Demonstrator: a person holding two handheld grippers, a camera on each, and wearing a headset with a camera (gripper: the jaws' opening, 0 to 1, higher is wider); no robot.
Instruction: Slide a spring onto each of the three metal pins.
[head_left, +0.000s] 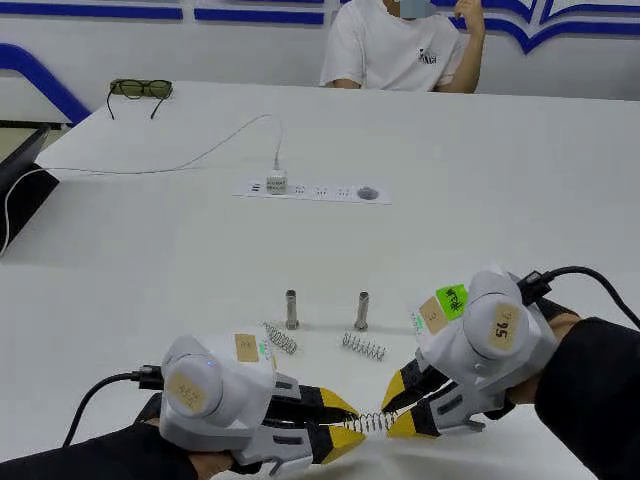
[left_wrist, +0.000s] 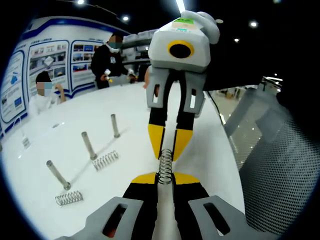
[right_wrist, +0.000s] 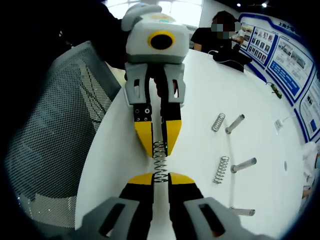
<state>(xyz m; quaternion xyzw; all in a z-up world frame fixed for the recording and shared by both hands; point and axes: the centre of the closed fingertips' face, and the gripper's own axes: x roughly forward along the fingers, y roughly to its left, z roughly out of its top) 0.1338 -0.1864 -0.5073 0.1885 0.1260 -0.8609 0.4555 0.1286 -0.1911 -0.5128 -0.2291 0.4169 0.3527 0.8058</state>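
Observation:
A small steel spring hangs just above the table's near edge, stretched between my two grippers. My left gripper is shut on its left end and my right gripper on its right end. In the left gripper view the spring runs from my own yellow tips up to the right gripper. Two metal pins stand upright beyond, each with a loose spring lying beside it. A third pin lies further along the row.
A white power strip with a plug and cable lies mid-table. Dark glasses rest at the far left corner. A person in a white shirt sits across the table. A mesh chair is beside the near edge.

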